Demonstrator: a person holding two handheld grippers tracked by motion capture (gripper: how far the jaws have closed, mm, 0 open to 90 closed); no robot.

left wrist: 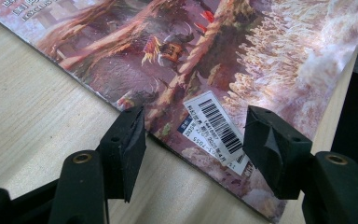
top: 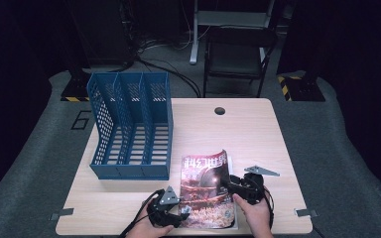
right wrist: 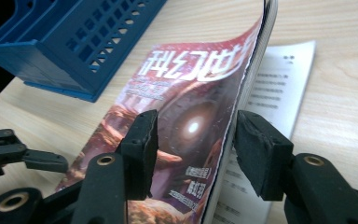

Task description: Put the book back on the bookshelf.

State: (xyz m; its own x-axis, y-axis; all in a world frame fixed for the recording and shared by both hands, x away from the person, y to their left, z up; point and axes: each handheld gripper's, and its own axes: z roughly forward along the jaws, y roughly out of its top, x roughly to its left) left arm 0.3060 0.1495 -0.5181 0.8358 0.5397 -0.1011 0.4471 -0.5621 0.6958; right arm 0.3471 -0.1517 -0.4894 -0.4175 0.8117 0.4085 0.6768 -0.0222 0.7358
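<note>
A magazine (top: 206, 188) with a reddish cover lies at the table's near edge, its right side lifted and curled up. My left gripper (top: 181, 215) is open at its near left corner; in the left gripper view the jaws (left wrist: 196, 133) stand wide apart over the barcode label (left wrist: 214, 123) without touching it. My right gripper (top: 228, 183) is at the magazine's right edge. In the right gripper view the raised cover and pages (right wrist: 191, 93) pass between the jaws of that gripper (right wrist: 196, 135), which stand apart without pressing them. A white printed page (right wrist: 279, 79) lies flat below.
A blue three-slot file rack (top: 129, 129) stands on the wooden table (top: 258, 134) at the left, just behind the magazine. A round cable hole (top: 220, 110) is near the far edge. A dark chair (top: 238, 54) stands beyond the table.
</note>
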